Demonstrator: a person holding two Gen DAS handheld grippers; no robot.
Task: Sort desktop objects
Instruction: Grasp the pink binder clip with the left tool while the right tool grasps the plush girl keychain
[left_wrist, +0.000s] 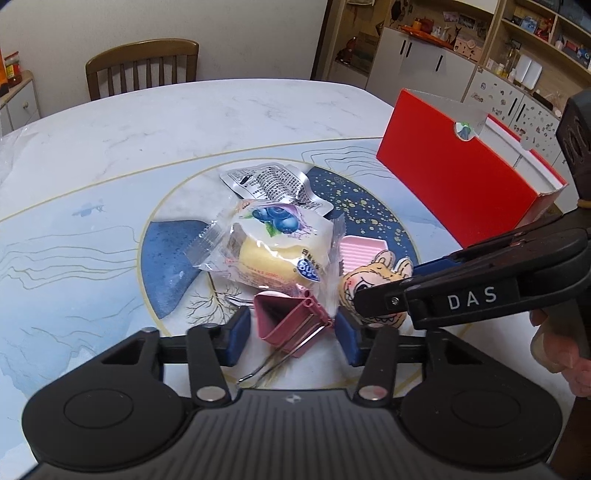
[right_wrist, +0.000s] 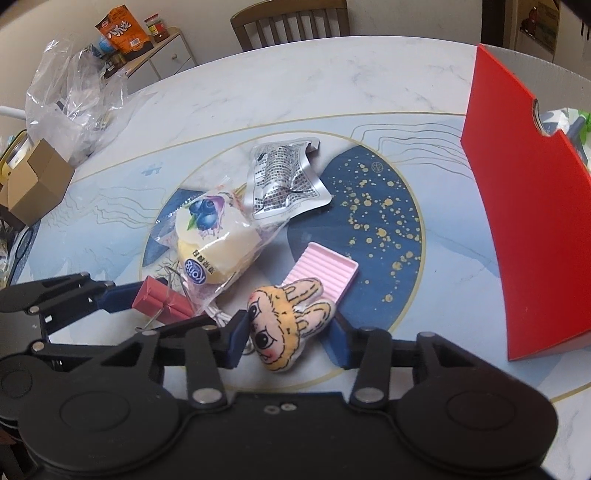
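A pink binder clip (left_wrist: 291, 325) lies on the round placemat (left_wrist: 369, 206), and my left gripper (left_wrist: 291, 334) is shut on it, a blue pad against each side. From the right wrist view, the same clip (right_wrist: 162, 299) shows at the left, held in those fingers. A tan plush rabbit head (right_wrist: 288, 328) sits between the pads of my right gripper (right_wrist: 288, 343), which is shut on it. The rabbit (left_wrist: 376, 269) and the right gripper (left_wrist: 384, 284) enter the left wrist view from the right. A blueberry snack bag (right_wrist: 210, 236), a silver foil packet (right_wrist: 284, 181) and a pink ridged tray (right_wrist: 325, 269) lie just beyond.
A tall red box (right_wrist: 535, 206) with an open top stands at the right of the marble table (left_wrist: 184, 118). A crumpled clear plastic bag (right_wrist: 70, 103) and a small cardboard box (right_wrist: 37, 184) sit at the far left. A wooden chair (left_wrist: 142, 68) stands behind. A hand (left_wrist: 554, 343) holds the right gripper.
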